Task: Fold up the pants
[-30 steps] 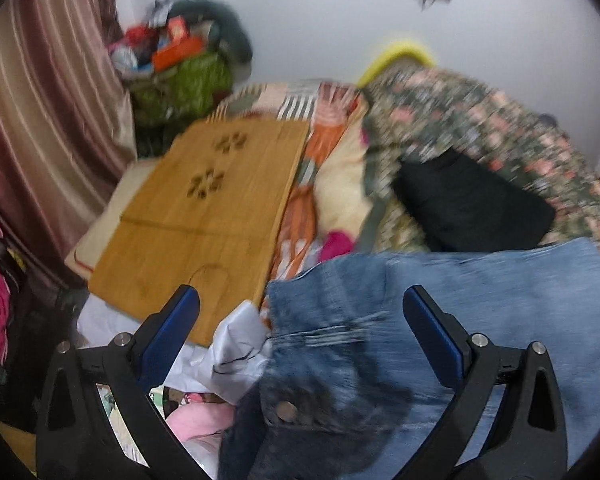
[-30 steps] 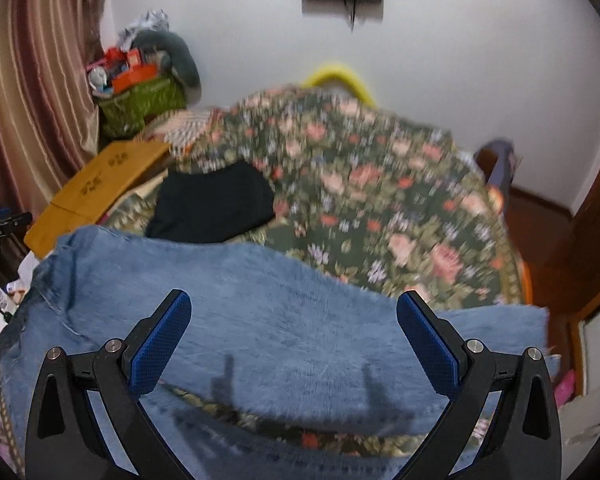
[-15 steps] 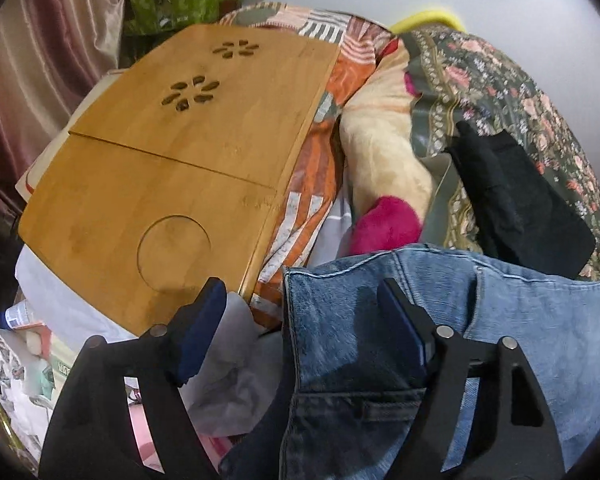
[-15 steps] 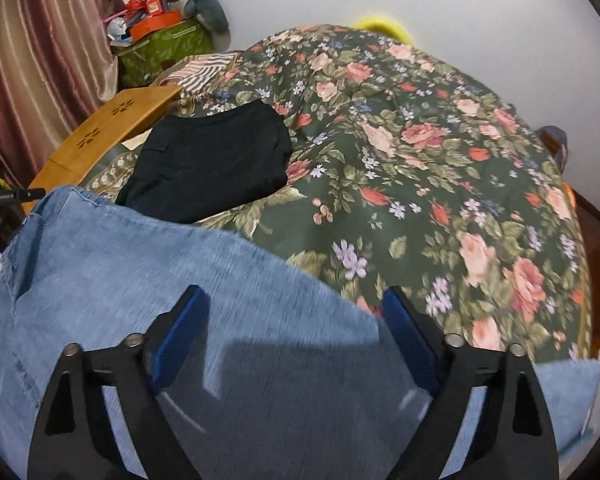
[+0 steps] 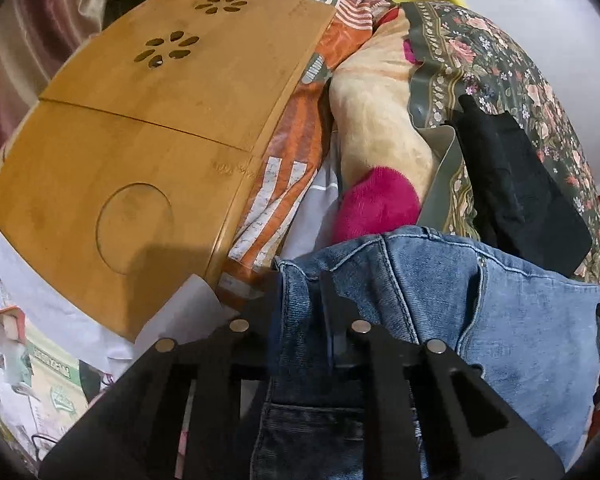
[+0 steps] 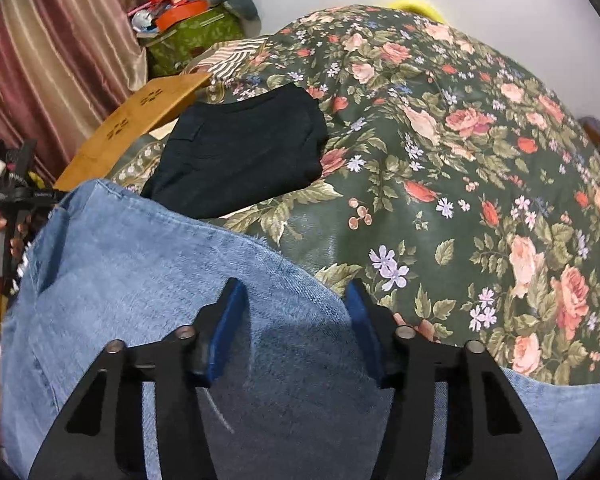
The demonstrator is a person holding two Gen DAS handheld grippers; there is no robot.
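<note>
Both narrowed since before; left gripper (image 5: 300, 300) clamped on jeans (image 5: 500, 320) waistband, right gripper (image 6: 296, 320) half apart over denim

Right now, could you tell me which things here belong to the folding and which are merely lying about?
In use:
- blue jeans
- left tongs, clamped on the waistband
- right tongs, straddling the denim

Lying about:
- wooden lap tray
- folded black garment
- floral bedspread

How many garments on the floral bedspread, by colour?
Blue: 1, the jeans
Black: 1, the folded garment
Total: 2
</note>
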